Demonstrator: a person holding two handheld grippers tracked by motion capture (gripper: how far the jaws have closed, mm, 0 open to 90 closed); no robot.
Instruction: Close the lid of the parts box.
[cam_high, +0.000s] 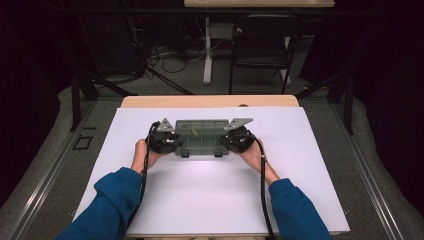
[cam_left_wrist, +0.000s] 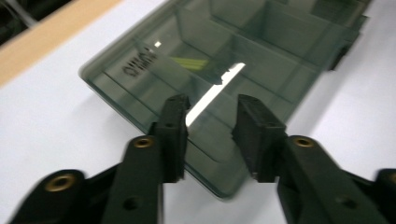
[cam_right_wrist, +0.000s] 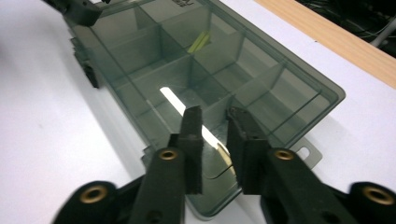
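A smoky see-through compartment box (cam_high: 202, 136) lies flat on the white sheet, its lid down and two dark latches on its near side. A yellow-green item (cam_left_wrist: 189, 63) (cam_right_wrist: 201, 41) sits in one compartment. My left gripper (cam_high: 172, 142) is at the box's left end. In the left gripper view its jaws (cam_left_wrist: 210, 105) stand apart over the box's (cam_left_wrist: 224, 60) near corner, pressing on nothing. My right gripper (cam_high: 232, 141) is at the right end. Its jaws (cam_right_wrist: 215, 114) also stand apart above the edge of the box (cam_right_wrist: 187, 70). A small tab (cam_right_wrist: 306, 151) juts from that end.
The white sheet (cam_high: 210, 195) covers the table, with a strip of bare wood (cam_high: 210, 101) along the far edge. Beyond the table stand a black folding chair (cam_high: 262, 45), a white table leg (cam_high: 207, 50) and loose cables on the floor. Wide free sheet lies around the box.
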